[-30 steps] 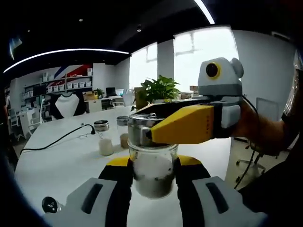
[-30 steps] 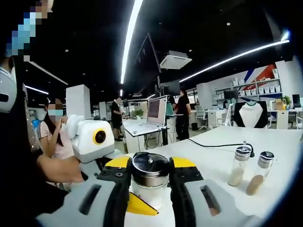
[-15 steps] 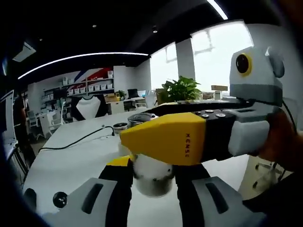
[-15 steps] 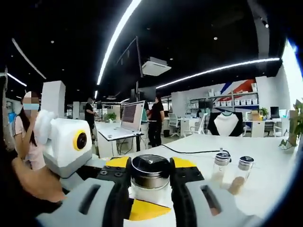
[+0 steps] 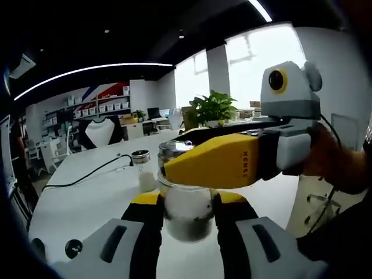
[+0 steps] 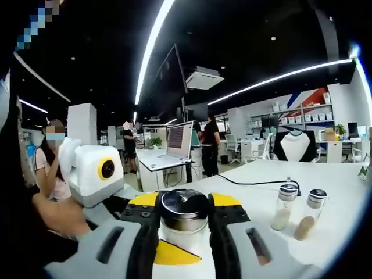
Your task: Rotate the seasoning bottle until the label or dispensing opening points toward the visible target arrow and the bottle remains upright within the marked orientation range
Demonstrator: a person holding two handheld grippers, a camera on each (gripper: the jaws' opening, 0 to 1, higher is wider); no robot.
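A glass seasoning bottle with pale and dark powder inside stands upright between my left gripper's black jaws, which are shut on its body. My right gripper comes in from the right, its yellow jaw clamped across the bottle's metal cap. In the right gripper view that round steel cap sits between my right gripper's shut jaws. Under it shows a yellow jaw tip of the left gripper, held by a hand at the left. I see no arrow mark.
The white table carries another small shaker and a black cable. Two shakers stand right of the held bottle. A potted plant stands at the table's far end. People stand around desks behind.
Both views have swung with the hands. The right gripper's body has drawn back from the left camera since half a second ago. Both grippers keep their hold on the bottle.
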